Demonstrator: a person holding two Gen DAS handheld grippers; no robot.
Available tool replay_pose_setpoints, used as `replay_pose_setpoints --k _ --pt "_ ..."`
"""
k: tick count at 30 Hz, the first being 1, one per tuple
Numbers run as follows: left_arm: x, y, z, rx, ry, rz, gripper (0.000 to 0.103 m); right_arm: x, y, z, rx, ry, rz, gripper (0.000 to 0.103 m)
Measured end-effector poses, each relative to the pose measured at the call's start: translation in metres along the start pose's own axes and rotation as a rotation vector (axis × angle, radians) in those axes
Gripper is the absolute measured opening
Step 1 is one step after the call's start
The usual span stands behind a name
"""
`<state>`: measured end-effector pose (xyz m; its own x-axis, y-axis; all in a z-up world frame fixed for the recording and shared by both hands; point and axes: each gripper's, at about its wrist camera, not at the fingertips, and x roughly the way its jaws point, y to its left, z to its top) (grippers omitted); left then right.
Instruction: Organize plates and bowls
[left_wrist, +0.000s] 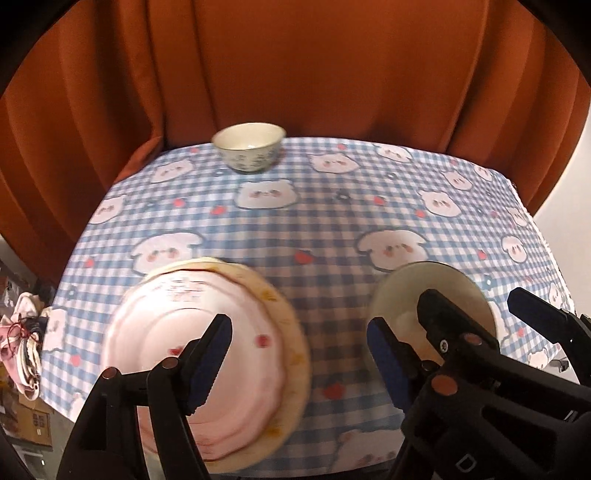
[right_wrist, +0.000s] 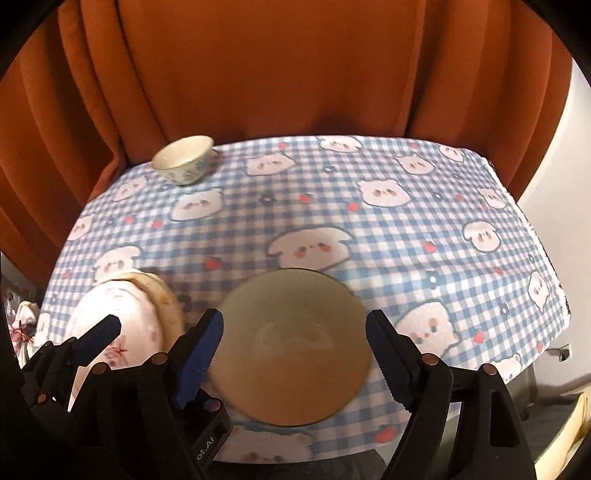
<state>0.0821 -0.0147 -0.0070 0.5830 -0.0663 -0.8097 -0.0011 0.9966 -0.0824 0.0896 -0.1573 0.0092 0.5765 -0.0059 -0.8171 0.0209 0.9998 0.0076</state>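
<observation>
A pink plate (left_wrist: 192, 343) lies on top of a cream plate (left_wrist: 291, 332) with yellow marks, the two stacked at the near left part of the table (left_wrist: 332, 229); the cream rim shows along the right and far side of the pink one. To the right of the stack, apart from it, sits a pale greenish bowl (right_wrist: 295, 343), seen from above with its round rim whole and a faint pattern inside. A small white bowl (left_wrist: 249, 151) with a blue pattern on its outside stands upright at the far edge of the table, toward the left, well apart from the rest. The left gripper (left_wrist: 299, 358) hangs above the near table with its fingers (left_wrist: 210, 358) set wide apart; one finger lies over the pink plate in the picture and the other over the cloth between stack and bowl, and nothing is held between them. The right gripper (right_wrist: 295, 354) hangs over the greenish bowl, its fingers (right_wrist: 201, 350) spread to either side of the rim and not pressing on it, as far as the blurred picture shows. The table wears a blue and white checked cloth printed with white animal faces and red fruit. Behind it hangs an orange curtain (left_wrist: 295, 66). At the left, below table level, lies a heap of cloth and oddments (left_wrist: 22, 332).
</observation>
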Motion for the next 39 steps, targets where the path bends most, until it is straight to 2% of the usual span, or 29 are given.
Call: replay_pose_setpoints --k 6,12,16,19,26,34,39 --pt "-0.009 0.047 -0.01 -0.005 0.015 0.02 0.077 -0.008 0.048 -0.01 0.011 -0.003 -0.012 0.085" --pt "-0.009 0.082 -0.016 -0.02 0.034 0.007 0.077 -0.007 0.085 -0.02 0.021 0.005 0.016 0.086" --pt "-0.004 0.098 -0.011 -0.022 0.048 0.038 0.077 0.0 0.103 -0.018 0.02 0.033 0.018 0.086" --pt "0.006 0.109 -0.002 -0.046 0.041 0.068 0.076 0.009 0.118 -0.01 -0.028 0.022 0.003 0.086" --pt "0.026 0.121 0.045 -0.077 -0.014 0.135 0.076 0.04 0.127 0.035 -0.03 -0.005 0.066 0.086" --pt "0.065 0.111 0.116 -0.122 -0.073 0.168 0.074 0.079 0.124 0.109 -0.038 -0.053 0.066 0.086" --pt "0.104 0.097 0.154 -0.171 -0.056 0.175 0.073 0.118 0.118 0.153 -0.067 -0.053 0.104 0.086"
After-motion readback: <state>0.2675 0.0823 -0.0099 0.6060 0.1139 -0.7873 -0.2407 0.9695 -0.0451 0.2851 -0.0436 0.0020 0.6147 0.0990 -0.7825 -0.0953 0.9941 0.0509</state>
